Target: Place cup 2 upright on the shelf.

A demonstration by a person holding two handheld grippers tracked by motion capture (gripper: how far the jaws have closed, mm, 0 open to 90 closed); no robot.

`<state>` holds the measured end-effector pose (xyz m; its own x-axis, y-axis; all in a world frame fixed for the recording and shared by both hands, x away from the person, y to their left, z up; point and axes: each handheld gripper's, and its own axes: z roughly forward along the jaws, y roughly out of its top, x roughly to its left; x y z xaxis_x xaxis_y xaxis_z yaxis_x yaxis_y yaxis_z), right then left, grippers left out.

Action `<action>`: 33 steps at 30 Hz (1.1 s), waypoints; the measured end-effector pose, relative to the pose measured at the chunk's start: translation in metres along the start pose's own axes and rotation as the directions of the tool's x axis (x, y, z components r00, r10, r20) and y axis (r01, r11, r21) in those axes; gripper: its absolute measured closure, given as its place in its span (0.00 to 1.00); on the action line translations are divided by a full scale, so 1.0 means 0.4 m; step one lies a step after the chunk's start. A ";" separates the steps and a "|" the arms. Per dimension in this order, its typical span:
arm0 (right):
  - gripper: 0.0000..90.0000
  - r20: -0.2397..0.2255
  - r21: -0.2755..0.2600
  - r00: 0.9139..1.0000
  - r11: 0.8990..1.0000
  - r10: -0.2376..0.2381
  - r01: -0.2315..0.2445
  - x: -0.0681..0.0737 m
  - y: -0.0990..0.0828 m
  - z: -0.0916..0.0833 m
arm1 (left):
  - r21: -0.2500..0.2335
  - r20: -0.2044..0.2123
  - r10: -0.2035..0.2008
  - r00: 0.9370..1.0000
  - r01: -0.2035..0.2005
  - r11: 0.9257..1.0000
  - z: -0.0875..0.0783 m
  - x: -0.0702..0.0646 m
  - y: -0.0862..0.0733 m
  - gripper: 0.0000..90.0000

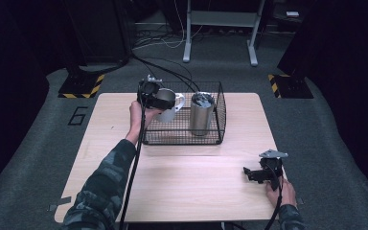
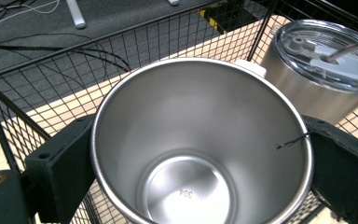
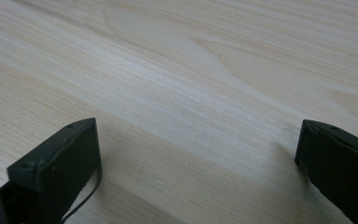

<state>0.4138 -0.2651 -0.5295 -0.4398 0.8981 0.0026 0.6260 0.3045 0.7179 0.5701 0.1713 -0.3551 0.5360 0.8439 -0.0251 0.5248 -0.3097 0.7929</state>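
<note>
Left gripper (image 1: 149, 94) clamped across the steel mug (image 1: 168, 104), held above the wire basket (image 1: 182, 139) at upper centre, beside the lidded tumbler (image 1: 201, 112). Right gripper (image 1: 258, 173), lower right, jaws apart — idle. Keep the mug level — clear the basket rim.

Count on the table (image 1: 182, 191): 1 wire basket (image 1: 184, 139), 1 open steel mug (image 1: 168, 103) with 1 white handle, and 1 lidded steel tumbler (image 1: 201, 114). Handheld tools: 2 grippers, namely 1 left gripper (image 1: 149, 93) and 1 right gripper (image 1: 261, 173), each with 2 black jaws. On the floor beyond: 2 yellow-and-black striped markers (image 1: 81, 88).
</note>
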 end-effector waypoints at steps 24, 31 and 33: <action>0.00 0.000 0.000 1.000 1.000 0.000 0.000 0.000 0.000 0.000 | 0.105 -0.016 -0.020 1.000 0.022 0.994 0.110 0.002 -0.012 0.07; 0.00 0.000 0.000 1.000 1.000 0.000 0.000 0.000 0.000 0.000 | 0.134 -0.015 -0.028 0.999 0.030 0.991 0.135 -0.002 -0.022 0.07; 0.00 0.000 0.000 1.000 1.000 0.000 0.000 0.000 0.000 0.000 | 0.139 -0.012 -0.030 0.999 0.032 0.990 0.138 -0.001 -0.025 0.07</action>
<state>0.4138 -0.2651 -0.5296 -0.4400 0.8980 0.0025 0.6259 0.3047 0.7179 0.6012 0.1497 -0.3967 0.5116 0.8582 -0.0415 0.6285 -0.3408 0.6992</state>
